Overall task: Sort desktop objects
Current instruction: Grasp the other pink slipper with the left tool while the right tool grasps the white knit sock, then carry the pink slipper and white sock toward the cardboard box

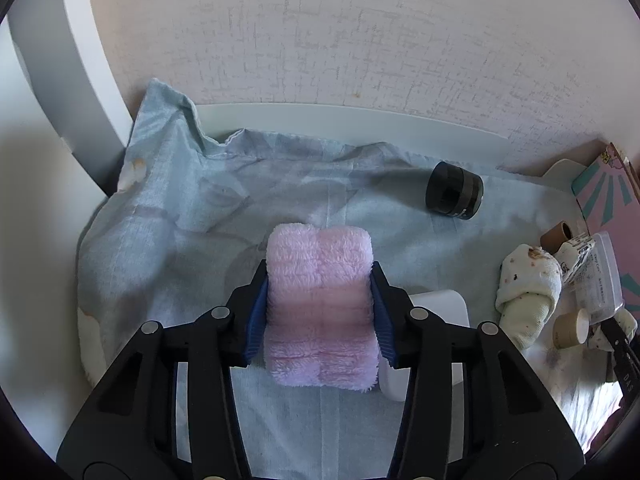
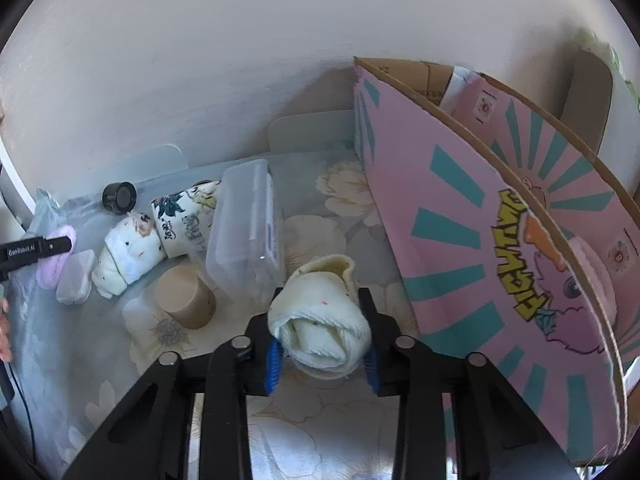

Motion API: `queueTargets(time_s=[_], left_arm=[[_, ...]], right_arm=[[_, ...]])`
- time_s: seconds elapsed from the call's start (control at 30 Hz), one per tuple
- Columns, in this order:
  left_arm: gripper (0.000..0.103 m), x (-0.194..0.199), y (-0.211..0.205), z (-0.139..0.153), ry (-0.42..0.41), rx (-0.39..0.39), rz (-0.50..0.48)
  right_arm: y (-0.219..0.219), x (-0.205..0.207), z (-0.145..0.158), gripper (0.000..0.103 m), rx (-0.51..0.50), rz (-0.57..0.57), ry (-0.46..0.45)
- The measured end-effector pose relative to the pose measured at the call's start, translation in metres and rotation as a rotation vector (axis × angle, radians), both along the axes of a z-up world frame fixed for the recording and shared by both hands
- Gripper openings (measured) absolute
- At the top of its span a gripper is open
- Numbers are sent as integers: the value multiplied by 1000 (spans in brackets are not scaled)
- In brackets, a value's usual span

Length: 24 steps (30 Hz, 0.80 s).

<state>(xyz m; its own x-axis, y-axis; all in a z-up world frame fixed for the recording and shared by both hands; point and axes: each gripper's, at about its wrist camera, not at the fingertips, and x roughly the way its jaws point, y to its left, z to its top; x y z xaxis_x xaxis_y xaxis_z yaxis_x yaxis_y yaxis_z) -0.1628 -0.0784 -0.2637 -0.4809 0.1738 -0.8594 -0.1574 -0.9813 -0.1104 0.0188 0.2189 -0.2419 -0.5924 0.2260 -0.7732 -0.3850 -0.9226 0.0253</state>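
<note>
My left gripper (image 1: pixel 319 280) is shut on a fluffy pink folded towel (image 1: pixel 320 304) and holds it above the pale blue cloth (image 1: pixel 168 240); the towel also shows in the right wrist view (image 2: pixel 54 264), with the left gripper (image 2: pixel 60 245) on it. My right gripper (image 2: pixel 322 320) is shut on a cream rolled sock (image 2: pixel 320 332) just left of the pink cardboard box (image 2: pixel 500 264). A black jar (image 1: pixel 454 196) lies on its side on the cloth.
A small white case (image 2: pixel 76 276), a rolled speckled sock (image 2: pixel 128 252), a patterned sock roll (image 2: pixel 182 216), a brown paper tube (image 2: pixel 186 298) and a clear plastic box (image 2: pixel 244 232) lie together on the floral cloth. A wall stands behind.
</note>
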Motion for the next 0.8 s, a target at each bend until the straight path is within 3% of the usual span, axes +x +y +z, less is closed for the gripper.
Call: queueTargets(time_s=[0.4, 0.6, 0.8], left_arm=[[41, 25, -10, 59, 24, 23, 59], [41, 42, -9, 97, 36, 43, 72], [41, 53, 12, 124, 18, 57, 26]], right_arm=[[10, 14, 43, 28, -7, 27, -13], [12, 19, 76, 28, -30, 113, -19], [16, 15, 104, 28, -85, 222, -64]])
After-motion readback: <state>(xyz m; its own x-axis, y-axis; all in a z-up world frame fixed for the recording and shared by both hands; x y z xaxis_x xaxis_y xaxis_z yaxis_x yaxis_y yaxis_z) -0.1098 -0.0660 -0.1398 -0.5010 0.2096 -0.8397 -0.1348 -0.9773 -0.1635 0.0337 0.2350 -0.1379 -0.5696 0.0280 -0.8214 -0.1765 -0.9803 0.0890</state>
